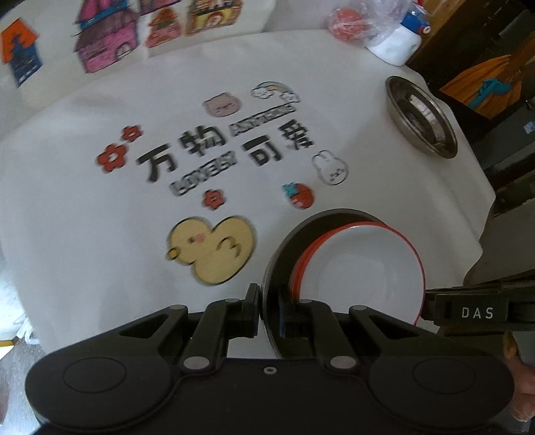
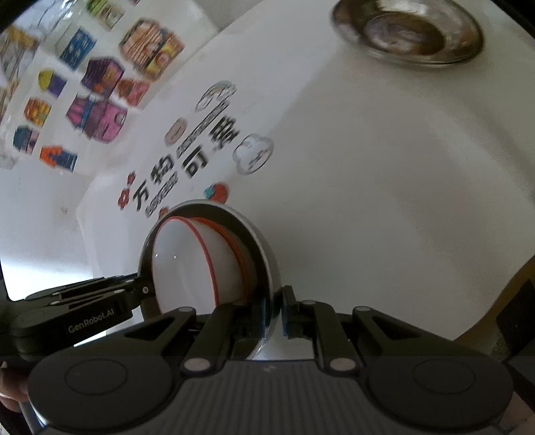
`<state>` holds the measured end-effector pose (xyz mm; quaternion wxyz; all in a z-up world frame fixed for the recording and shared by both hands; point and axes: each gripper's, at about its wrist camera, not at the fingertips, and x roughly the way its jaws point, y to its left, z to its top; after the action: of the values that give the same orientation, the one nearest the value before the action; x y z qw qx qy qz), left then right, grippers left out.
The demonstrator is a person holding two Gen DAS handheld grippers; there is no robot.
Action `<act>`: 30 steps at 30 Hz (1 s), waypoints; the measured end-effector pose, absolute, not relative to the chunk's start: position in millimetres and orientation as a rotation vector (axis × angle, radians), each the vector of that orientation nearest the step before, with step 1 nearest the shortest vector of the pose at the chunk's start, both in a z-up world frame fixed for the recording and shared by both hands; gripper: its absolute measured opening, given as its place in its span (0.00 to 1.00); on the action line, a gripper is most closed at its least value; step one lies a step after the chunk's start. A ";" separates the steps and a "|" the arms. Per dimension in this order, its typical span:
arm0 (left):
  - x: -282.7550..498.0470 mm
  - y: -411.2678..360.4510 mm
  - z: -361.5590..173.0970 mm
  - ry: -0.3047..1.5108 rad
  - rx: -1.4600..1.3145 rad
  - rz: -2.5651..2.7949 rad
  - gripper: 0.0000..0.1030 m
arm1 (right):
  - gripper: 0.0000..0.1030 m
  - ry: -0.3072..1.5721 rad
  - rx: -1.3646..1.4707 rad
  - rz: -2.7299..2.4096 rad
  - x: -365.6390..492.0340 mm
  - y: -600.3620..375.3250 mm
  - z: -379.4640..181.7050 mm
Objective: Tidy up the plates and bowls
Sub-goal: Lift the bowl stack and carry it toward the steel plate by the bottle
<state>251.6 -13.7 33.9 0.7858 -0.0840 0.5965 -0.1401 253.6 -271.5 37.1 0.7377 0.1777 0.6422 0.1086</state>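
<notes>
Both grippers, left gripper [image 1: 260, 309] and right gripper [image 2: 274, 313], pinch opposite rims of the metal plate [image 1: 272, 267] in their jaws, sharing the red-rimmed bowls' [image 1: 364, 264] weight above the surface [image 1: 367, 167].

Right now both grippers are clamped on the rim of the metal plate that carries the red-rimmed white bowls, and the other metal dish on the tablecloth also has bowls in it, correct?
Not quite. The other metal dish holds no bowls, as the right wrist view shows. The rest stands: left gripper and right gripper both clamp the metal plate carrying the red-rimmed white bowls.
</notes>
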 end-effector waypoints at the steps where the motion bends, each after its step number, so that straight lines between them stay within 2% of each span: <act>1: 254.5 -18.7 34.7 1.284 -0.179 -0.307 0.09 | 0.12 1.405 0.399 0.232 255.3 -277.8 36.9; 19: 322.3 -130.2 46.3 1.248 -0.136 -0.429 0.08 | 0.12 1.306 0.491 0.109 298.1 -384.4 48.7; 30: 347.5 -173.7 46.7 1.250 -0.081 -0.453 0.08 | 0.12 1.298 0.522 0.080 308.7 -410.2 42.6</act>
<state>347.5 -173.7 46.7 0.7863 -0.0375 0.5798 -0.2102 308.7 -410.2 42.6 0.7646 0.2402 0.5970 0.0368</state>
